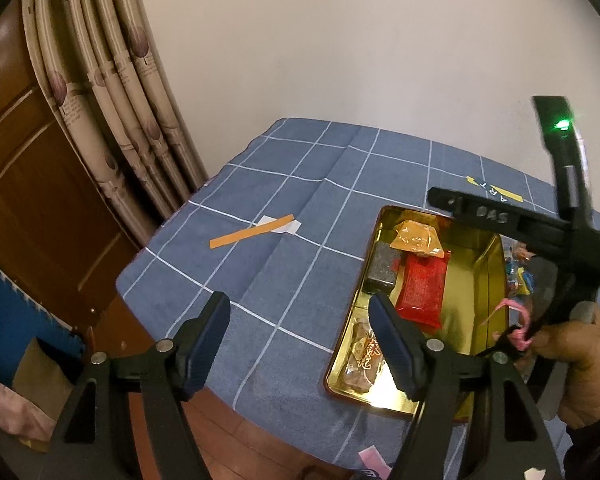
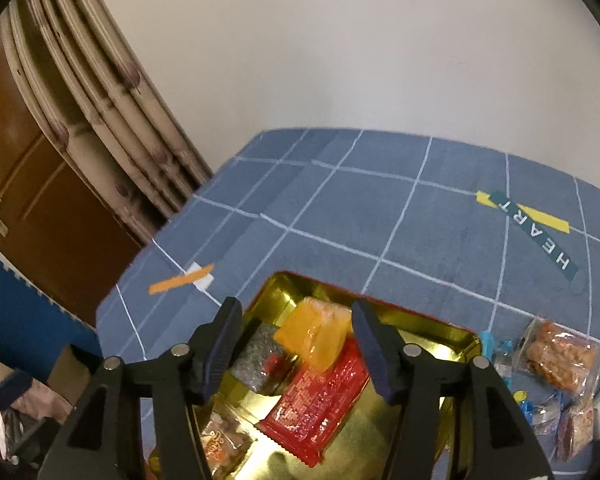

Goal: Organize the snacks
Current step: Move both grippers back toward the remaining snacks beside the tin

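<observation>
A gold tin (image 1: pixel 494 276) (image 2: pixel 452 330) sits on the blue checked tablecloth. Inside lie a grey packet (image 1: pixel 382 268) (image 2: pixel 256 348), a red packet (image 1: pixel 422 288) (image 2: pixel 320 400) and a clear packet of brown snack (image 1: pixel 360 356) (image 2: pixel 220 436). An orange packet (image 1: pixel 416 236) (image 2: pixel 312 332) rests on top of the grey and red ones. My right gripper (image 2: pixel 296 312) hovers over it, open, with the orange packet between its fingers but not pinched. My left gripper (image 1: pixel 298 308) is open and empty, above the cloth just left of the tin.
Several loose wrapped snacks (image 2: pixel 556 356) (image 1: pixel 520 280) lie on the cloth right of the tin. An orange paper strip (image 1: pixel 252 234) (image 2: pixel 180 282) lies far left, a HEART label (image 2: pixel 540 236) far right. A hand (image 1: pixel 576 356) grips the right tool. The table's left edge drops beside a curtain and door.
</observation>
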Available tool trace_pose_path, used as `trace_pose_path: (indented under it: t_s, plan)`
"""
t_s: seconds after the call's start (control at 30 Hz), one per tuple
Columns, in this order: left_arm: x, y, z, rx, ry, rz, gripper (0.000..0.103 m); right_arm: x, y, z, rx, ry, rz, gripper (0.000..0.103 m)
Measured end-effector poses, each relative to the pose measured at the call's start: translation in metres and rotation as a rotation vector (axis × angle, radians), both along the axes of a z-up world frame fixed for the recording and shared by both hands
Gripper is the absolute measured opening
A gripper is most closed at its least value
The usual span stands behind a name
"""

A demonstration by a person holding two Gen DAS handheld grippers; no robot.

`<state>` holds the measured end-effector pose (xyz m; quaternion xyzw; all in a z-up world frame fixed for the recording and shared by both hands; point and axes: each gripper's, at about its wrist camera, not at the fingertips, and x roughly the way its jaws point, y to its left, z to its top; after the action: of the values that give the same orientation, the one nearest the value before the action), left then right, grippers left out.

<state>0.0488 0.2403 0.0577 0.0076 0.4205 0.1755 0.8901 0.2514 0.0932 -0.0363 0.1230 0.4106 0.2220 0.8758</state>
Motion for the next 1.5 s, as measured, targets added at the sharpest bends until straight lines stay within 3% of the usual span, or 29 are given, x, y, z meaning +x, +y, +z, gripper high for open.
trace_pose_path:
  t_s: [0.37,0.63,0.83,1.03,1.17,1.37,1.5]
  plan:
    - [0.001,-0.005,-0.002,-0.003,0.013,-0.01,0.07,-0.063,-0.048,0.023,0.011,-0.115,-0.071,0.06]
    - [-0.003,-0.017,0.0,0.007,0.012,-0.032,0.072,-0.135,-0.111,0.012,-0.113,-0.139,-0.172,0.06]
    - [-0.006,-0.032,0.001,0.023,0.012,-0.066,0.072,-0.181,-0.179,-0.002,-0.215,-0.102,-0.312,0.06]
    - [-0.008,-0.051,-0.003,0.042,0.028,-0.113,0.073,-0.219,-0.262,-0.037,-0.261,0.004,-0.492,0.06]
    - [-0.007,-0.066,-0.007,0.049,0.051,-0.162,0.073,-0.236,-0.301,-0.055,-0.291,0.046,-0.582,0.06]
    - [0.006,-0.089,-0.015,-0.052,0.133,-0.285,0.072,-0.243,-0.337,-0.07,-0.31,0.082,-0.656,0.06]
    - [0.021,-0.12,-0.018,-0.08,0.163,-0.45,0.072,-0.243,-0.351,-0.08,-0.311,0.105,-0.67,0.06]
